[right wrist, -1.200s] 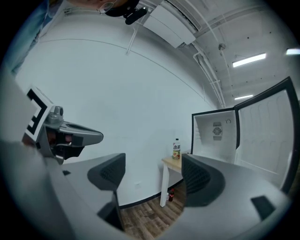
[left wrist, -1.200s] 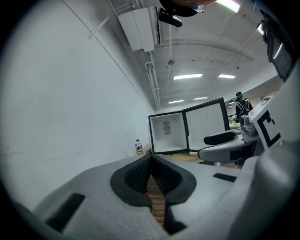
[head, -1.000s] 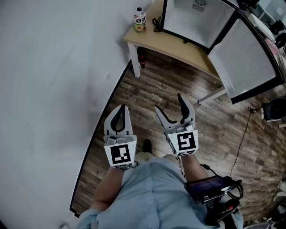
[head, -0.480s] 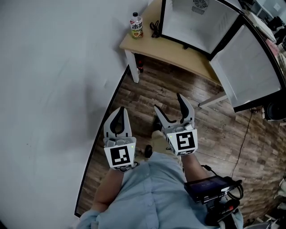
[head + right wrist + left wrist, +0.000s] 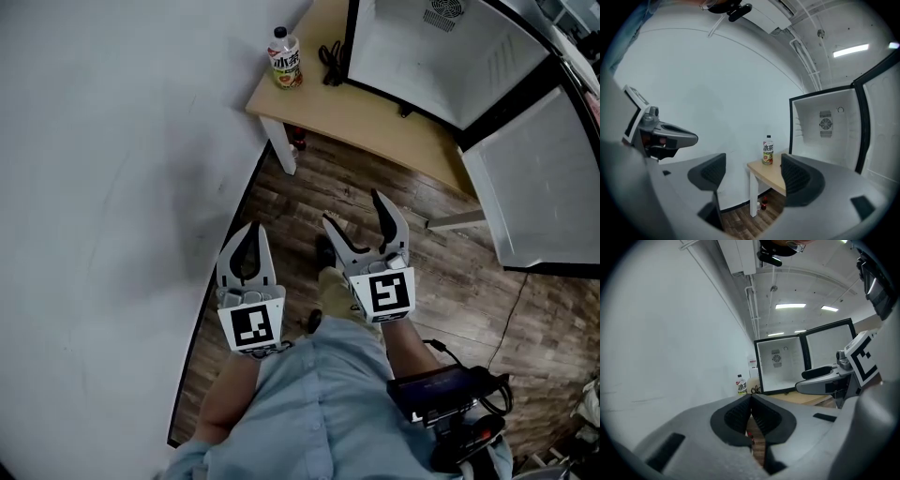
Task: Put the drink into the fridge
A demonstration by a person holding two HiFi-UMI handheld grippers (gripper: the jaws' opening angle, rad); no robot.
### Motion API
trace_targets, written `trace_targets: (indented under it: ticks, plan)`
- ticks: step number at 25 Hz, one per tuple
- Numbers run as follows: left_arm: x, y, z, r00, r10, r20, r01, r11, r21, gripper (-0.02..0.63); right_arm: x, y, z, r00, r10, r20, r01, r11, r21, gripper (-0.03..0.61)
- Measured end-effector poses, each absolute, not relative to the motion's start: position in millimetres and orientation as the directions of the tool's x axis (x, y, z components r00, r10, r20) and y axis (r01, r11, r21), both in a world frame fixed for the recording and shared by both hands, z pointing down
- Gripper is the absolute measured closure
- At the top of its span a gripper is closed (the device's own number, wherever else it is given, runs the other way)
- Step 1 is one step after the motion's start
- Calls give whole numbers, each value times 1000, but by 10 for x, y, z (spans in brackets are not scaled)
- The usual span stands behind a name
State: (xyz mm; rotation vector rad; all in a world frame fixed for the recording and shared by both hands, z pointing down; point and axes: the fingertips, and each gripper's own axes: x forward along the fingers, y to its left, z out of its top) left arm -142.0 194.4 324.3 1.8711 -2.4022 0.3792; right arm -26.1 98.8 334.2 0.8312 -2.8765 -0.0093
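The drink (image 5: 285, 58) is a small clear plastic bottle with a white cap. A pale label wraps it, printed with large dark Chinese characters too small to read for sure, above a yellow-green band at the foot. It stands upright at the corner of the bench (image 5: 375, 112) nearest the white wall, well apart from both tools.

The bench has a smooth light wood top on square white legs. A coil of black cable (image 5: 330, 61) lies between the bottle and the fridge (image 5: 441, 56), which sits on the same top. The fridge is a black-framed box with a plain white lining and a small round fan grille (image 5: 825, 123) in its back wall. Its door (image 5: 534, 187) is swung wide open. On the dark wood-plank floor (image 5: 309, 197) under the bench stand two little red-topped bottles (image 5: 763, 204).

The left tool (image 5: 247, 246) has its ribbed black pads pressed together with nothing between them. The right tool (image 5: 352, 208) has its jaws spread wide and holds nothing; the drink shows far off through the gap. Each tool carries a white cube with black square markers.
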Motion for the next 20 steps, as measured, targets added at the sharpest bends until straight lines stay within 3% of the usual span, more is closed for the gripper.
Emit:
trace_targets:
  ticks: [10, 20]
  plan:
    - [-2103, 749, 3288, -312, -919, 240, -947, 281, -155, 604, -1072, -290, 3376, -872, -464, 155, -466, 884, 23, 210]
    - [-2676, 191, 2976, -377, -911, 166, -921, 351, -166, 604, -1721, -967, 3146, -899, -423, 114, -419, 906, 55, 210]
